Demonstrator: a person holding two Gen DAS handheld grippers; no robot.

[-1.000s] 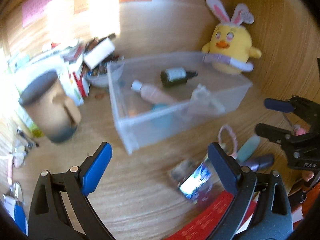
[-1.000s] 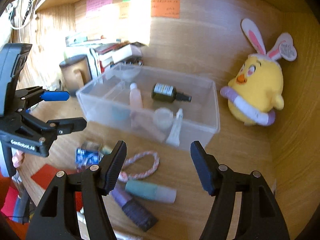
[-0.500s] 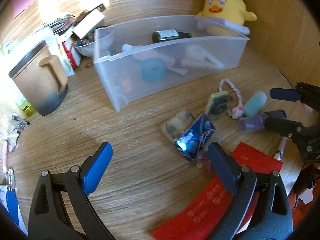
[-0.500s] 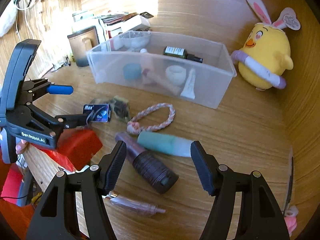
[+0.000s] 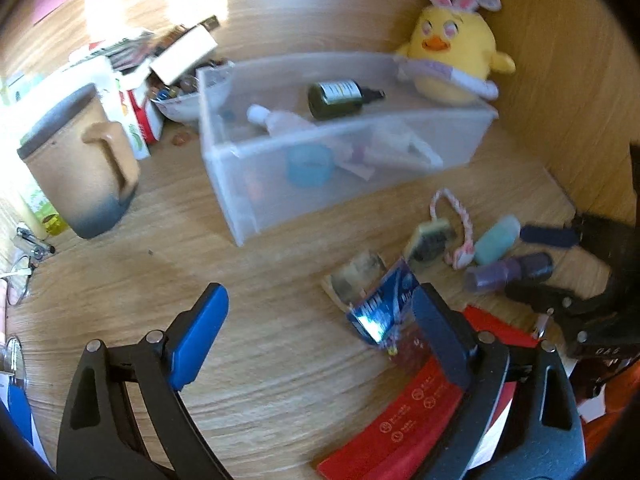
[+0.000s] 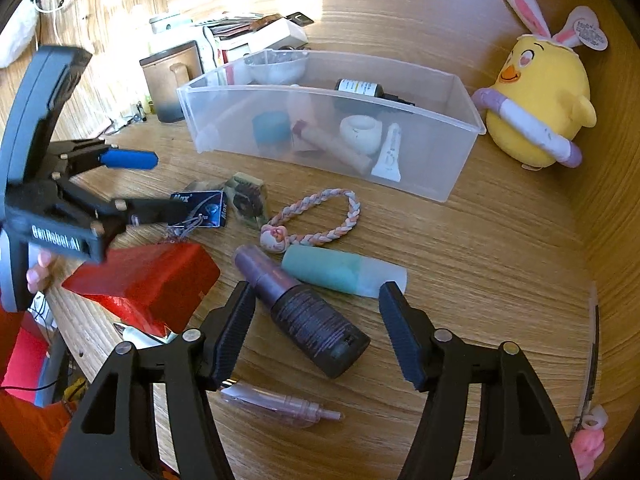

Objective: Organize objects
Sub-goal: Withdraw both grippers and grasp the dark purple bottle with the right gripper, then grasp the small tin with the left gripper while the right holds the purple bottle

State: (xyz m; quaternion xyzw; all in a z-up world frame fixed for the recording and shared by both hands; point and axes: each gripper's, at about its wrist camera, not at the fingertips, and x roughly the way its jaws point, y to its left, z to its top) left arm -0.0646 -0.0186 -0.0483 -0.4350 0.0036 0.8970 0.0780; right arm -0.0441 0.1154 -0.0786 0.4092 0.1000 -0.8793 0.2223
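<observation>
A clear plastic bin point(image 6: 448, 168) point(image 5: 256, 204) on the wooden desk holds a dark bottle point(image 5: 340, 98), tubes and a blue cap. In front of it lie a blue packet point(image 6: 204, 208) point(image 5: 384, 304), a braided loop point(image 6: 320, 216), a teal tube point(image 6: 344, 270) and a purple bottle point(image 6: 308, 312). My right gripper point(image 6: 320, 332) is open, its fingers on either side of the purple bottle, just above it. My left gripper point(image 5: 320, 336) is open and empty over bare desk, its right finger beside the blue packet.
A yellow chick plush point(image 6: 540, 96) sits right of the bin. A tan mug point(image 5: 80, 168) and stacked boxes point(image 5: 132, 76) stand at the left. A red box point(image 6: 148, 276) lies at the desk's front edge. A clear pink tube point(image 6: 288, 406) lies near the right gripper.
My right gripper has come down and closer to the purple bottle and teal tube. My left gripper's view has shifted slightly; its fingers stay open.
</observation>
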